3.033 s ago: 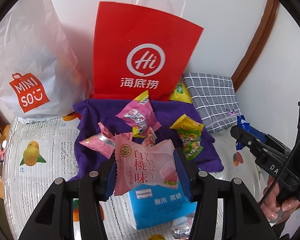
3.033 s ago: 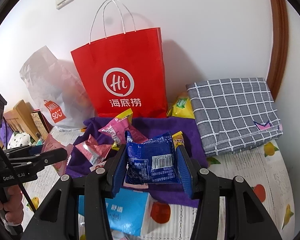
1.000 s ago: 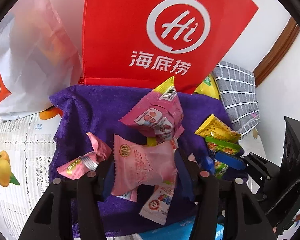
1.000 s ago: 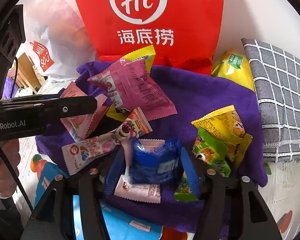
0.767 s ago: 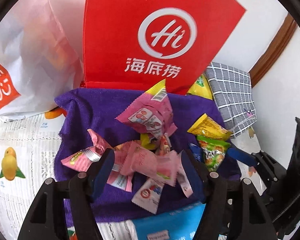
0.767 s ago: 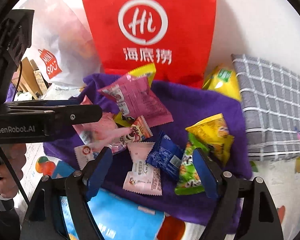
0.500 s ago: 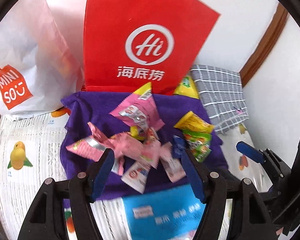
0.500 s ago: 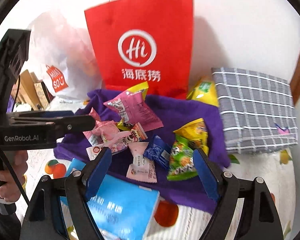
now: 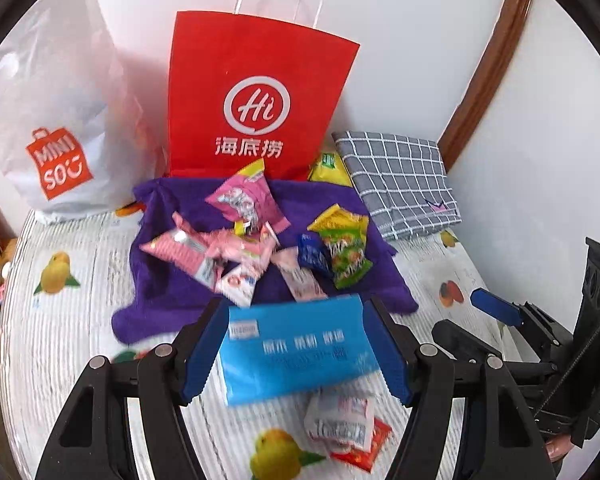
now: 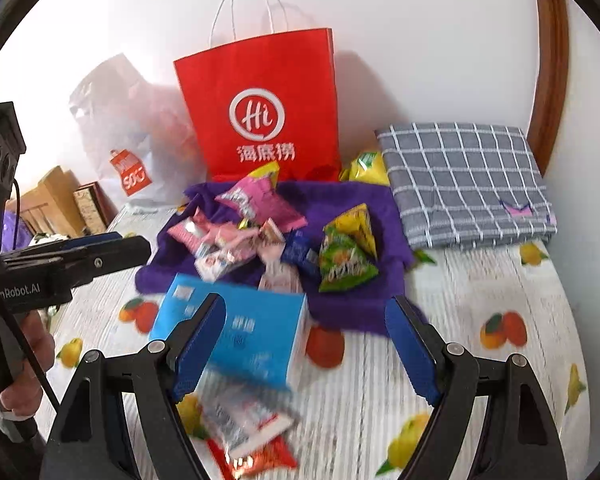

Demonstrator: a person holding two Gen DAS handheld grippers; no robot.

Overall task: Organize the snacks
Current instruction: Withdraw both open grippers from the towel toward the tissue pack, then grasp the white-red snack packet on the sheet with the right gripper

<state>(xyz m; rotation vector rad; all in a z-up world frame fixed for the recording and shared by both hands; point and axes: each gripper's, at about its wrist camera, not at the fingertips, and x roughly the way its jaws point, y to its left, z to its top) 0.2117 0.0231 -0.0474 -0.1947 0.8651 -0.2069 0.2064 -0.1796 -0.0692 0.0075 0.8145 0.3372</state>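
A purple cloth (image 9: 168, 296) (image 10: 352, 308) lies on the fruit-print table and carries a pile of snack packets: pink ones (image 9: 244, 204) (image 10: 260, 204), a small blue one (image 9: 312, 256) (image 10: 298, 254) and a green-yellow one (image 9: 346, 254) (image 10: 344, 264). My left gripper (image 9: 296, 348) is open and empty above a light blue box (image 9: 296, 356) lying in front of the cloth. My right gripper (image 10: 306, 344) is open and empty, with the same blue box (image 10: 236, 328) at its left finger. A white-and-red packet (image 9: 340, 424) (image 10: 248, 428) lies nearest me.
A red paper bag (image 9: 256, 108) (image 10: 264, 108) stands against the wall behind the cloth, with a white plastic bag (image 9: 56, 120) to its left. A folded grey checked cloth (image 9: 396, 176) (image 10: 464, 184) and a yellow packet (image 10: 366, 166) lie at the right.
Both grippers opened and dropped their packets, the pink one and the blue one, onto the purple cloth. Both then pulled back toward me, so the blue box came between the fingers.
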